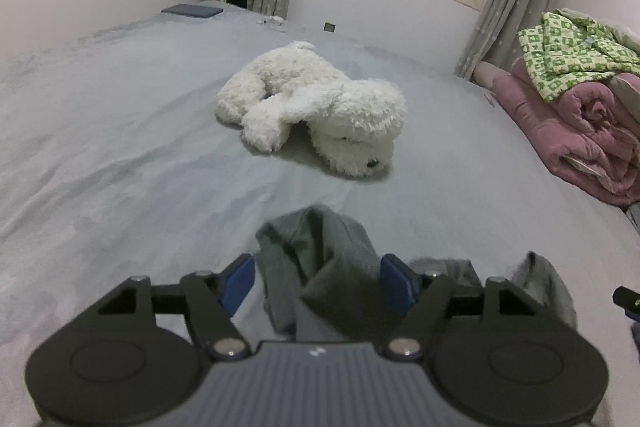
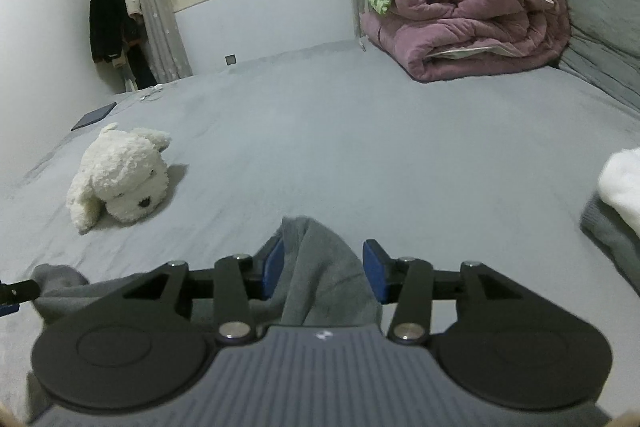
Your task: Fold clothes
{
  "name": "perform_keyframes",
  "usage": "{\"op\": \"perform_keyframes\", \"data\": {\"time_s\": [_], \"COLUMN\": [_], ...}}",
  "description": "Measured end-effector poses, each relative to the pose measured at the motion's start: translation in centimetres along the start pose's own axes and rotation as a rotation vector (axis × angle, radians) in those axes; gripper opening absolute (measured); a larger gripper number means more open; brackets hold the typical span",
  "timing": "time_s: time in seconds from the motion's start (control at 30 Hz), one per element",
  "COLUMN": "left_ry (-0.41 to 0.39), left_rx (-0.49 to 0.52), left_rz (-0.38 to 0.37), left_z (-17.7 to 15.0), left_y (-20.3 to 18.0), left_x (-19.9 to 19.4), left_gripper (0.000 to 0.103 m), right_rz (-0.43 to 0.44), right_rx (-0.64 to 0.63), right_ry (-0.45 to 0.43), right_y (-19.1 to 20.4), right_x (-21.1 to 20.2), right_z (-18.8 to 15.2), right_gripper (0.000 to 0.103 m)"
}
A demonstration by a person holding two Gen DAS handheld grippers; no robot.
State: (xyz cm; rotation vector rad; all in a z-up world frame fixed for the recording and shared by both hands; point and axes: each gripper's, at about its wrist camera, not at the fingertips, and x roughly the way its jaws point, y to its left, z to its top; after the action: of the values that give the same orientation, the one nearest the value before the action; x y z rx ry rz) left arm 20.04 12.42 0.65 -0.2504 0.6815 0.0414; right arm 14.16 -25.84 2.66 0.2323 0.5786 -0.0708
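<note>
A grey garment [image 1: 320, 267] hangs bunched over the bed [image 1: 120, 147], one peak of cloth rising between the blue pads of each hand-held gripper. The left hand-held gripper [image 1: 318, 277] and right hand-held gripper [image 2: 323, 269] stand side by side, jaws partly closed against the fabric, seemingly pinching it; the cloth's long edge spans between them.

Grey garment [image 1: 320, 267]: soft knit cloth, bunched and creased, raised in a peaked fold at lower centre of the left wrist frame. Same peak at lower centre of the right wrist frame [image 2: 320, 267], cloth trailing toward lower left.
</note>
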Motion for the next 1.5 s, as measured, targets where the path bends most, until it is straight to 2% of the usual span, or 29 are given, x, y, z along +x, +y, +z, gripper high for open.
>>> {"op": "perform_keyframes", "data": {"time_s": [0.17, 0.6, 0.67, 0.8, 0.83, 0.9, 0.93, 1.0, 1.1, 1.2, 1.27, 1.3, 1.4, 1.47, 1.5], "left_ry": [0.046, 0.161, 0.160, 0.217, 0.231, 0.259, 0.272, 0.298, 0.318, 0.287, 0.256, 0.252, 0.241, 0.233, 0.228], "left_rx": [-0.030, -0.160, -0.169, -0.176, -0.178, -0.180, -0.157, -0.111, 0.026, 0.137, 0.201, 0.200, 0.198, 0.196, 0.180], "left_rz": [-0.026, -0.118, -0.139, -0.175, -0.184, -0.203, -0.222, -0.261, -0.305, -0.353, -0.349, -0.346, -0.340, -0.335, -0.338], "left_z": [-1.7, -8.4, -9.2, -10.9, -11.4, -12.2, -12.3, -12.6, -13.1, -13.6, -14.0, -14.1, -14.4, -14.7, -14.6], "left_y": [0.8, 3.6, 3.7, 3.7, 3.7, 3.7, 3.3, 2.4, 0.7, -0.4, -1.0, -1.1, -1.2, -1.2, -1.3], "left_x": [-3.1, -9.0, -9.6, -8.9, -8.7, -8.3, -8.1, -7.7, -7.5, -7.6, -7.4, -7.1, -6.2, -5.6, -5.5], "left_gripper": [0.072, 0.073, 0.072, 0.067, 0.063, 0.061, 0.060, 0.057, 0.054, 0.054, 0.054, 0.053, 0.033, 0.008, 0.003], "right_rz": [0.041, 0.131, 0.142, 0.197, 0.203, 0.197, 0.203, 0.227, 0.225, 0.230, 0.235, 0.236, 0.232, 0.222, 0.219], "right_rx": [0.020, 0.041, 0.069, 0.105, 0.108, 0.098, 0.090, 0.054, 0.030, 0.064, 0.095, 0.103, 0.098, 0.093, 0.094], "right_ry": [0.029, 0.132, 0.163, 0.219, 0.249, 0.336, 0.360, 0.344, 0.334, 0.351, 0.365, 0.368, 0.359, 0.363, 0.365], "right_y": [-0.5, 0.1, 0.1, -0.1, -0.1, 0.6, 0.9, 1.6, 1.8, 1.1, 0.6, 0.4, 0.2, 0.0, -0.1], "right_x": [-3.4, -9.6, -10.0, -10.4, -10.2, -9.2, -9.0, -9.1, -8.7, -8.1, -7.8, -7.7, -7.9, -7.9, -7.8], "right_z": [-1.5, -7.3, -8.1, -11.1, -11.9, -12.7, -12.8, -12.5, -12.2, -12.2, -12.2, -12.2, -12.2, -12.3, -12.3], "right_gripper": [0.053, 0.053, 0.053, 0.053, 0.051, 0.047, 0.047, 0.047, 0.047, 0.047, 0.047, 0.047, 0.047, 0.047, 0.047]}}
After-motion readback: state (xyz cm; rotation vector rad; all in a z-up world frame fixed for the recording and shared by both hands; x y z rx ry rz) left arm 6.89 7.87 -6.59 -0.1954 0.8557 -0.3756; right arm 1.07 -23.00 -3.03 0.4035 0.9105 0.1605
